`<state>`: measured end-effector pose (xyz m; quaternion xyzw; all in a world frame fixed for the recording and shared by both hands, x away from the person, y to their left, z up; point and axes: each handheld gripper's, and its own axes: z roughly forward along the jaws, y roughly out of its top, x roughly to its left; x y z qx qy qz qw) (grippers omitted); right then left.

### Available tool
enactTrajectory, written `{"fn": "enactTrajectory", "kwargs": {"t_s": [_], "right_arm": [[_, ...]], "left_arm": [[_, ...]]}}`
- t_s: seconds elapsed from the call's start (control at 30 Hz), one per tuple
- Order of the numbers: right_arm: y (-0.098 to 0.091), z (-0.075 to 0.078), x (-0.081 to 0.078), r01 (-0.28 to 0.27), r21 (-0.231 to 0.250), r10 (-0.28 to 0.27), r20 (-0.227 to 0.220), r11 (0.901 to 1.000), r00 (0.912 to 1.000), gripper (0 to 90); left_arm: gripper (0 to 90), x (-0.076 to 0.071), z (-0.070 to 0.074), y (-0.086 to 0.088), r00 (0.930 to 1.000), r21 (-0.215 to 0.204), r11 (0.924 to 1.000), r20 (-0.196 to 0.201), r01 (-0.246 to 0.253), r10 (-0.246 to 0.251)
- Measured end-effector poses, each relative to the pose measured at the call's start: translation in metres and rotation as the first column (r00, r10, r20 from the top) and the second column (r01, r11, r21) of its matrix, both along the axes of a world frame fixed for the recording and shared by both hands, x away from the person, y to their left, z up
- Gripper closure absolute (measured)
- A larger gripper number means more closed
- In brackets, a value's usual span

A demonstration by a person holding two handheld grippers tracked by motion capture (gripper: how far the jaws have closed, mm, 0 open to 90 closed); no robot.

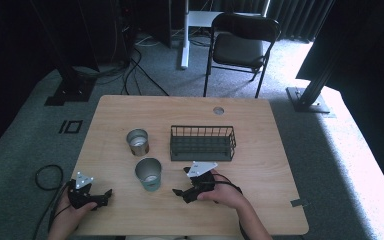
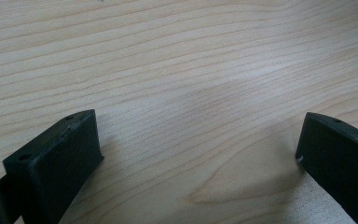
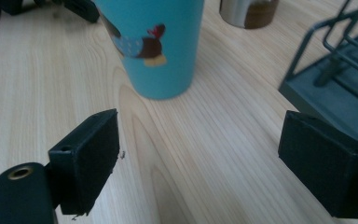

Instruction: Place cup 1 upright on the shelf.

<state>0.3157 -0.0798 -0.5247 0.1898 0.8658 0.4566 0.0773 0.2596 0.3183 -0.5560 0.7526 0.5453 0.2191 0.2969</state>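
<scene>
1. The left gripper (image 1: 91,196) rests at the near left corner of the wooden table (image 1: 260,200). Its jaws stand wide apart over bare wood and hold nothing.
2. The right gripper (image 1: 196,188) sits near the table's front edge, jaws spread and empty. It points toward the teal cup (image 1: 148,174), probably lined up for a grasp.
3. The teal cup stands upright just beyond and left of the right gripper, apart from it. In the right gripper view a printed bird figure shows on its wall (image 3: 154,42). Its interior looks metallic; contents cannot be confirmed.
4. Farther back stands a steel cup (image 1: 137,141), upright, with no contents that I can make out.
5. To its right sits a dark wire basket (image 1: 202,143), apparently empty, likely the receiving container.
</scene>
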Motion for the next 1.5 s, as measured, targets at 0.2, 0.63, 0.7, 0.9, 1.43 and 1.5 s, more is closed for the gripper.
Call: {"fn": "enactTrajectory", "kwargs": {"t_s": [0.2, 0.63, 0.7, 0.9, 1.43, 1.5], "right_arm": [[0.011, 0.002, 0.001, -0.019, 0.009, 0.019, 0.008, 0.9998, 0.9998, 12.3], [0.036, 0.005, 0.004, -0.058, 0.029, 0.058, 0.016, 0.9979, 0.9982, 12.2], [0.04, 0.006, 0.004, -0.069, 0.032, 0.068, 0.022, 0.9971, 0.9974, 12.3], [0.052, 0.007, 0.005, -0.088, 0.029, 0.087, 0.023, 0.9957, 0.9959, 12.2], [0.076, 0.006, 0.012, -0.095, 0.069, 0.093, 0.028, 0.9931, 0.9952, 12.2], [0.078, 0.006, 0.012, -0.093, 0.074, 0.091, 0.032, 0.9929, 0.9953, 12.2]], "left_arm": [[0.4, 0.0, 0.0, 0.0, 1.0, 0.0, 1.0, 0.0, 0.0, 0.0], [0.3, 0.0, 0.0, 0.0, 1.0, 0.0, 1.0, 0.0, 0.0, 0.0], [0.4, 0.0, 0.0, 0.0, 1.0, 0.0, 1.0, 0.0, 0.0, 0.0], [0.4, 0.0, 0.0, 0.0, 1.0, 0.0, 1.0, 0.0, 0.0, 0.0], [0.4, 0.0, 0.0, 0.0, 1.0, -0.002, 1.0, 0.001, -0.002, 0.002], [0.4, 0.0, 0.0, 0.0, 1.0, -0.002, 1.0, 0.001, -0.002, 0.002]]}}
